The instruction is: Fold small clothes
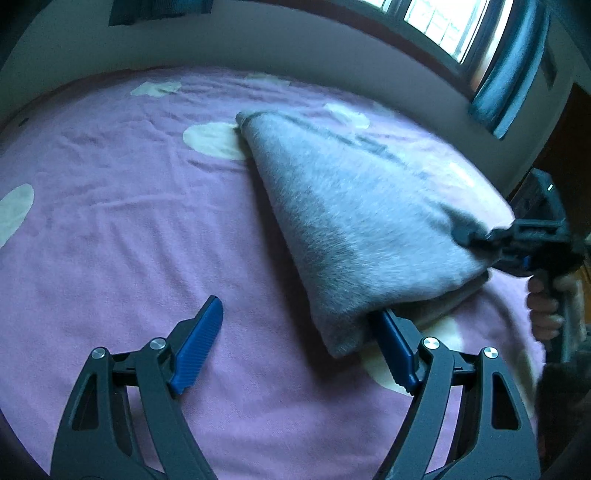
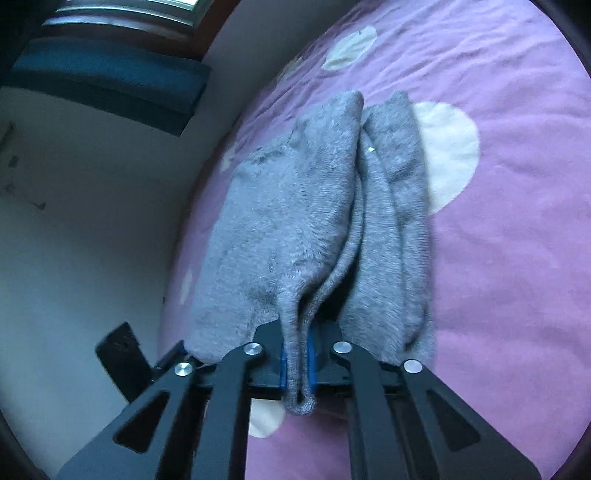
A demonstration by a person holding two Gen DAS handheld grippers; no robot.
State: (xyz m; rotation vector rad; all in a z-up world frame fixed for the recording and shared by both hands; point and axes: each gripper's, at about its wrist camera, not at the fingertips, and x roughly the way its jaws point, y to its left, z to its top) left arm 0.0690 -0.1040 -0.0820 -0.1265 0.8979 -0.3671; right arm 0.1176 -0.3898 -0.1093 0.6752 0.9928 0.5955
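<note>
A fuzzy grey garment (image 1: 351,218) lies partly folded on a purple bedsheet (image 1: 129,229) with pale dots. My left gripper (image 1: 295,343) is open; its right finger (image 1: 397,350) sits under the garment's near corner, its left finger (image 1: 199,343) is free over the sheet. My right gripper (image 2: 297,365) is shut on a bunched edge of the grey garment (image 2: 288,229), lifting it off the bedsheet (image 2: 498,258). The right gripper also shows in the left wrist view (image 1: 480,234), pinching the garment's right corner.
The bed's edge meets a pale wall (image 1: 295,48) with a window (image 1: 454,26) and blue curtain (image 1: 506,85). A person's hand (image 1: 543,306) holds the right gripper handle. A pale wall (image 2: 92,229) runs left of the bed.
</note>
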